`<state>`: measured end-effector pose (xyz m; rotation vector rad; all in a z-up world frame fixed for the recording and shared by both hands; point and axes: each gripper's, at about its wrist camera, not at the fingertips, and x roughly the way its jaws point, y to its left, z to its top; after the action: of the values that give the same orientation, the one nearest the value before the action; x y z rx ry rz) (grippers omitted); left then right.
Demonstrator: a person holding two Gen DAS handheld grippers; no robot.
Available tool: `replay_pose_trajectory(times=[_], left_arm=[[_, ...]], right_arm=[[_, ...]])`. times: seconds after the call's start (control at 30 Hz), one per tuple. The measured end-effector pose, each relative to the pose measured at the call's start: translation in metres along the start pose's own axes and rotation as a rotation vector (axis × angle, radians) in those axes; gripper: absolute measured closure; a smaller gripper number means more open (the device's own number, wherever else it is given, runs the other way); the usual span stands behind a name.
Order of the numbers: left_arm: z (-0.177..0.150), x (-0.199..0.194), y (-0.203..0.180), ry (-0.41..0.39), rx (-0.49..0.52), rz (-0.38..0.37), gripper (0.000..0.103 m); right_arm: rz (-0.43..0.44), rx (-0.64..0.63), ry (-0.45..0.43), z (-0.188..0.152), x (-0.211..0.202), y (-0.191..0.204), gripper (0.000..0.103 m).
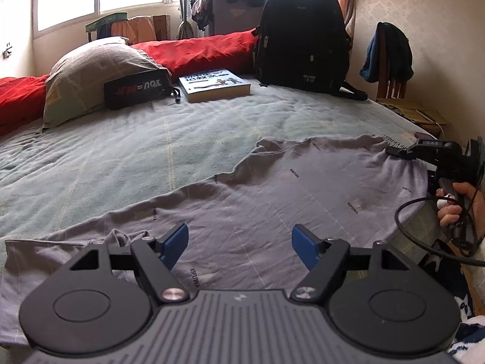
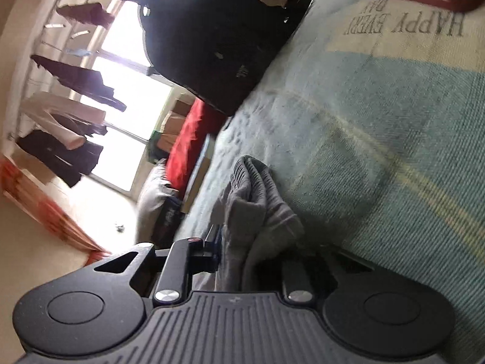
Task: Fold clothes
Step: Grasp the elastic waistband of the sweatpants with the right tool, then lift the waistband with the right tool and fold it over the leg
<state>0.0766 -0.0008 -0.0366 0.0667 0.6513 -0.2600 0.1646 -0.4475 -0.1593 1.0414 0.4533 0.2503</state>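
- While our left gripper (image 1: 239, 248) hovers agape above the grey garment (image 1: 272, 194), nothing sits between its fingers.
- Our right gripper (image 2: 251, 242) pinches bunched cloth, which hides its fingertips.

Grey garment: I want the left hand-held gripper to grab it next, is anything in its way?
Nothing visible. The left hand-held gripper hangs open directly over the grey garment; book and backpack sit far back.

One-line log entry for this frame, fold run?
task: fold clothes | left gripper: open, over grey garment | right gripper: shut on garment's ribbed edge | garment: mostly flat on bed sheet
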Motion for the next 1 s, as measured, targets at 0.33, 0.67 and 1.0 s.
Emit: replay_pose_trajectory(times=[0.33,0.67,1.0], left_arm=[[-0.004,-0.005,0.013,0.005,-0.012,0.038,0.027],[-0.018,-0.024,0.04,0.095,0.055,0.067,0.027],[-0.031,-0.048,0.071,0.084,0.042,0.092,0.026]], right_arm=[[-0.061,-0.086,0.044,0.004,0.012,0.012,0.093],[-0.147,-0.385,0.065,-0.012,0.01,0.08,0.091],[-0.064,-0.621,0.137,-0.052,0.017,0.169,0.091]])
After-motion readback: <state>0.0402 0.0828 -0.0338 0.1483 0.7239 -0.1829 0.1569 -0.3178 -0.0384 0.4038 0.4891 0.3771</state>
